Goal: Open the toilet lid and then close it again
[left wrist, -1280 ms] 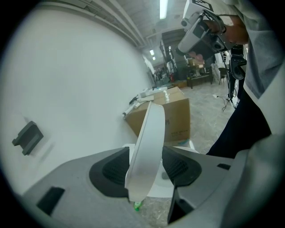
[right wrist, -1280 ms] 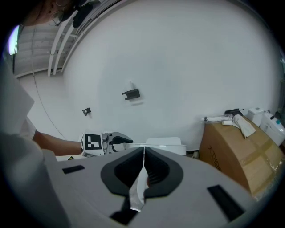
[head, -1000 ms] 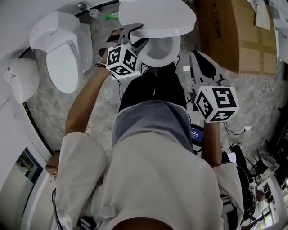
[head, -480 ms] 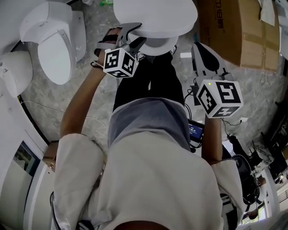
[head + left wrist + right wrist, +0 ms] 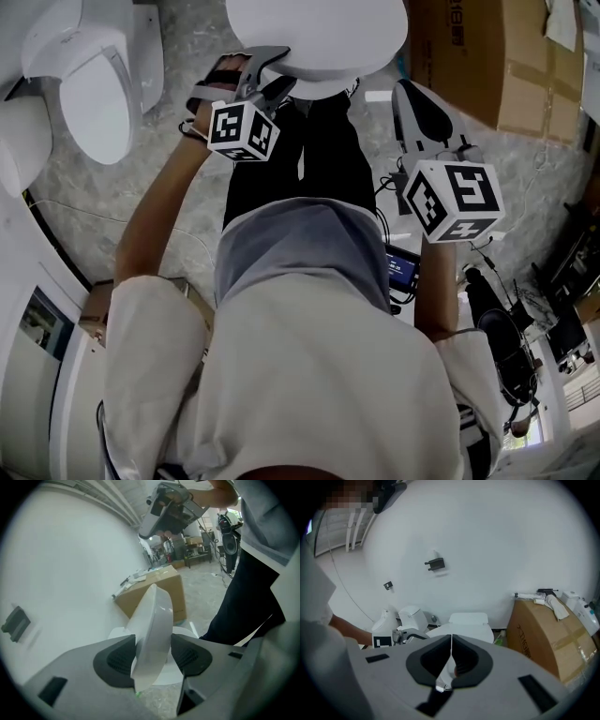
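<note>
Cardboard box [image 5: 492,61] right of the toilet; second toilet [image 5: 89,89] left, by the wall. Toilet lid [image 5: 319,33] just ahead of person's legs [image 5: 300,159], rim clamped in left gripper [image 5: 152,654]. Right gripper [image 5: 451,662] closed, empty, near box.

A white wall [image 5: 487,541] meets mottled grey floor [image 5: 94,197], with a cardboard box [image 5: 487,56] and spare toilet [image 5: 89,84].

Left gripper [image 5: 277,75] on toilet lid [image 5: 319,33] edge; right gripper [image 5: 406,94] apart, near cardboard box [image 5: 497,56].
</note>
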